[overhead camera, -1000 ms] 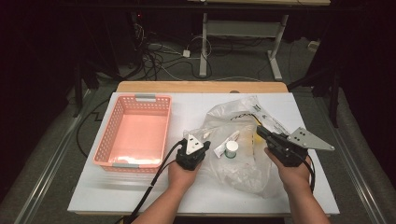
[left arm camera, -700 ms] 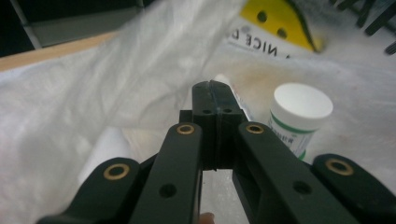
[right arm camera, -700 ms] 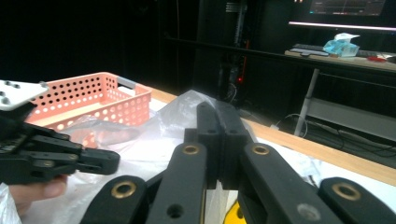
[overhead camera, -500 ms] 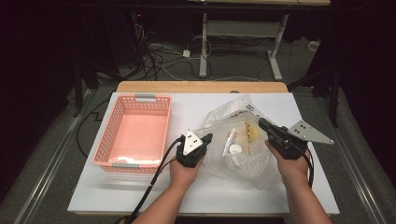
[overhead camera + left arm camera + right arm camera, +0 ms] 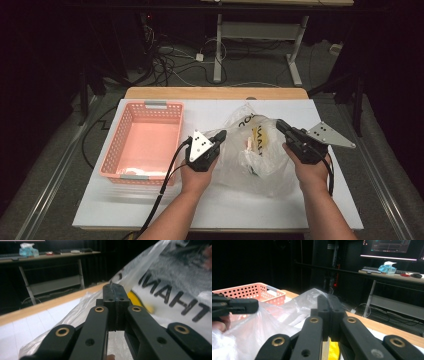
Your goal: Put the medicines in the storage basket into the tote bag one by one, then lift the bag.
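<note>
A clear plastic bag (image 5: 260, 170) with black lettering lies in the middle of the white table, its mouth lifted between my two grippers. Inside it are a yellow item (image 5: 262, 142) and some white things. My left gripper (image 5: 221, 135) is shut on the bag's left edge; in the left gripper view the film is pinched between the jaws at the left gripper (image 5: 113, 292), with the bag (image 5: 175, 295) right beyond. My right gripper (image 5: 280, 125) is shut on the bag's right edge, and film pokes out above the closed jaws of the right gripper (image 5: 328, 301).
A pink perforated basket (image 5: 117, 145) stands at the table's left, with a small white thing at its near end. The white table top (image 5: 250, 210) has free room in front of the bag. A wooden strip (image 5: 215, 93) runs along the far edge. Cables trail from both grippers.
My left gripper has risen with the bag's left edge, and the right one has shifted slightly, so the bag's mouth now stands higher and stretched between them.
</note>
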Motion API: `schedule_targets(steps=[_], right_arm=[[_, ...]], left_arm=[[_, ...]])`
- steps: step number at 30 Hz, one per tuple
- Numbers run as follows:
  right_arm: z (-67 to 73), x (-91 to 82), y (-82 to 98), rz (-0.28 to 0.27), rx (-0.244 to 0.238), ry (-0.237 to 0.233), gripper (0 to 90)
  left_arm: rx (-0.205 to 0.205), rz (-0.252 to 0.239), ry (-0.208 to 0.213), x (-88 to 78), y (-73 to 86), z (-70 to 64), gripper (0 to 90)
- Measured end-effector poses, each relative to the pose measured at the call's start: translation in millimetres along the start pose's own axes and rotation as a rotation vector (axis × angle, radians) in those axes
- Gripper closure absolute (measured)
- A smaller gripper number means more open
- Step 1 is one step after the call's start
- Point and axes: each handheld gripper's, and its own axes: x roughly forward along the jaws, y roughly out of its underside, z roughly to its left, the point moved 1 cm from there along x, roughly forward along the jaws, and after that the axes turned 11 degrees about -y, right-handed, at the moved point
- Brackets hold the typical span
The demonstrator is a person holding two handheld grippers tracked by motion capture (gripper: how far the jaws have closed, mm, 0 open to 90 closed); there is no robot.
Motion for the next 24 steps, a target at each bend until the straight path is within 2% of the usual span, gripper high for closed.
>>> schedule_targets(steps=[5,17,24], right_arm=[[-0.2,4.2,-1.6,-0.008,-0.002,0.001,90.0],[0.2,12.7,-5.4,-0.051,0.01,0.008,90.0],[0.9,17.6,-15.2,-0.088,0.0,0.013,90.0]], left_arm=[[0.022,-0.037,-0.01,-3.2,-12.5,-1.3,88.6],[0.035,-0.101,-0.027,-3.4,-40.5,5.3,88.5],[0.061,-0.144,-0.039,-2.6,-60.4,7.3,88.5]])
